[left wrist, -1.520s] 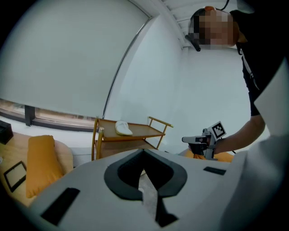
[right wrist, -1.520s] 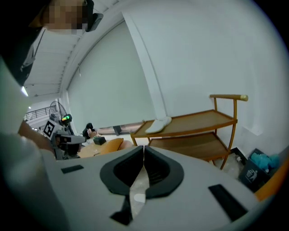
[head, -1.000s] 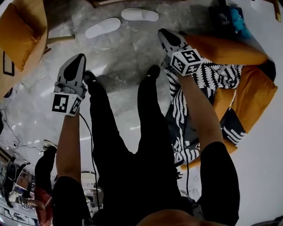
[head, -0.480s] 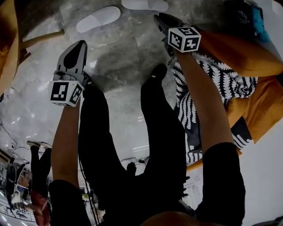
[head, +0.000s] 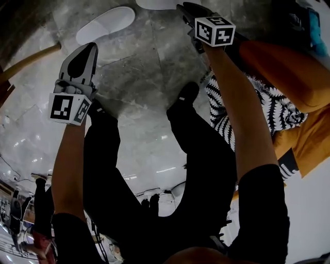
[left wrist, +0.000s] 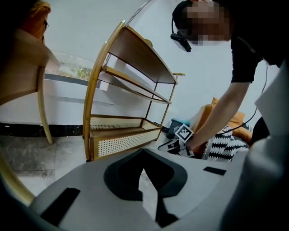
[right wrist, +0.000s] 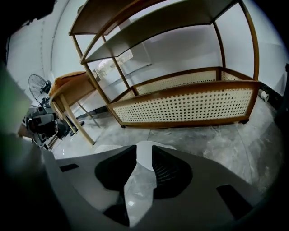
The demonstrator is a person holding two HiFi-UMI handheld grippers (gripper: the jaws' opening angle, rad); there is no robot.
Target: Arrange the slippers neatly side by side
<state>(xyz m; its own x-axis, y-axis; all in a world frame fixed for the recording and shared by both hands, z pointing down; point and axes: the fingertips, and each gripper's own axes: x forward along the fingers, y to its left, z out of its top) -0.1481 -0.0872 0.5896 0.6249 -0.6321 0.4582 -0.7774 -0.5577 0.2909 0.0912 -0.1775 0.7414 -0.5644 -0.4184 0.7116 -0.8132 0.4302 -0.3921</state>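
Note:
Two white slippers lie apart on the grey marble floor. One slipper (head: 105, 25) lies slanted at the upper left, and the other slipper (head: 157, 3) is cut by the top edge. My left gripper (head: 87, 50) hovers below the slanted slipper, jaws shut and empty. My right gripper (head: 185, 9) is right beside the top slipper. In the right gripper view, that slipper (right wrist: 143, 159) shows on the floor through the narrow gap of the gripper (right wrist: 142, 151), untouched, with the second slipper (right wrist: 104, 147) at left. The left gripper (left wrist: 143, 153) faces the shelf.
A wooden rattan shelf (right wrist: 189, 103) stands just beyond the slippers. Orange cushions with a black-and-white patterned throw (head: 268, 105) lie at the right. A wooden furniture leg (head: 31, 58) crosses the upper left. The person's black-clad legs (head: 188, 103) stand between the grippers.
The view has advanced toward the slippers, which have slid up the frame. Both grippers have moved forward; the right one has come up beside the far slipper.

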